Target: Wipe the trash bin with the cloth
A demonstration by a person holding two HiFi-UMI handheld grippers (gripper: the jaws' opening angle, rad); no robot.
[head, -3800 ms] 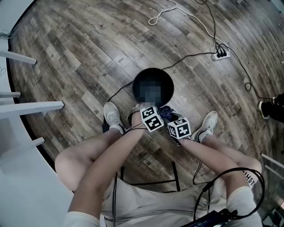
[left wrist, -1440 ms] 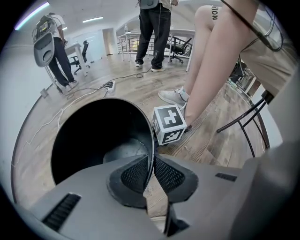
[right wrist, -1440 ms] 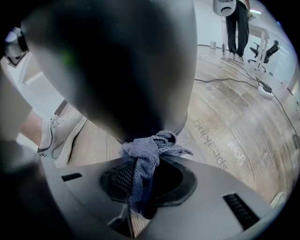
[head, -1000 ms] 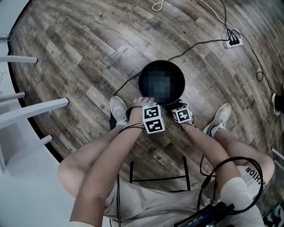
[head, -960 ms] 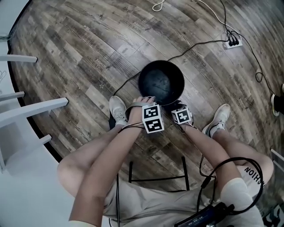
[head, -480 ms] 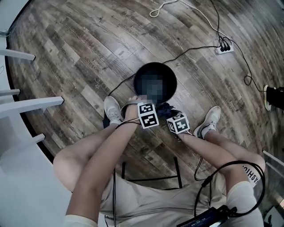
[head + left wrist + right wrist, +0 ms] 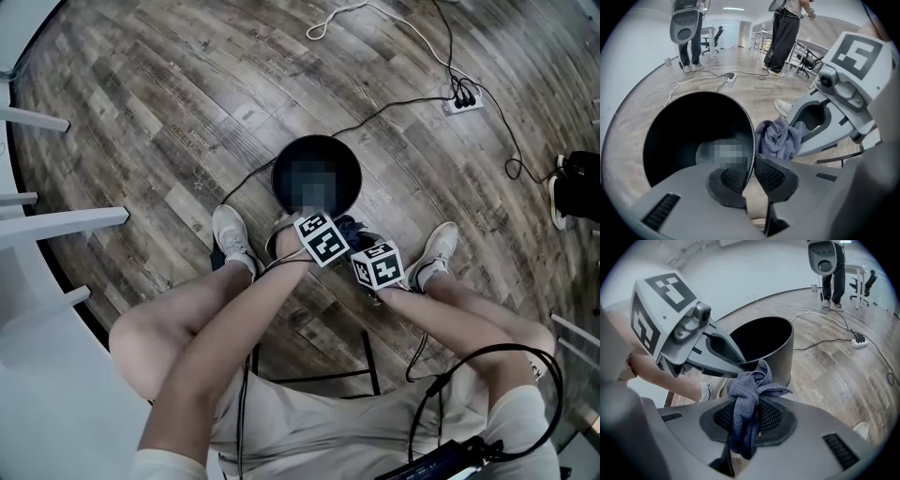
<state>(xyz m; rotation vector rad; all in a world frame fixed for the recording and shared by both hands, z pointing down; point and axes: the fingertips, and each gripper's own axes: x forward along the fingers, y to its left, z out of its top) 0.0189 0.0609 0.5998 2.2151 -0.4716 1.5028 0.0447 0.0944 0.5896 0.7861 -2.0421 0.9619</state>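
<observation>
A second ago the right hand-held gripper (image 7: 749, 420) had its marker cube tight against the lower right edge of the black round plastic trash bin (image 7: 780, 350). Now, in the head view, that cube sits lower in the frame, and the crumpled blue-grey towelling cloth (image 7: 751, 390) shows between it and the bin. The stroke seems to have run from the rim down the outer wall, so the wiping looks well under way on that near side, with the far side probably still to do.

The right hand-held gripper is clenched on the cloth, whose bunched end sticks up out of the jaws at the centre of the right gripper view, just beside the bin's outer wall. Whether it actually touches cannot be told.

The left hand-held gripper (image 7: 750, 174) has not let go: it is clamped on the bin's rim at the lower centre of the left gripper view, one jaw inside the wall and one outside, steadying the bin.

The bin stands upright on the grey wood-plank floor (image 7: 169, 112), at the centre of the head view. Its inside is dark, and no contents show in the part that can be seen. A mosaic patch hides the bottom.
</observation>
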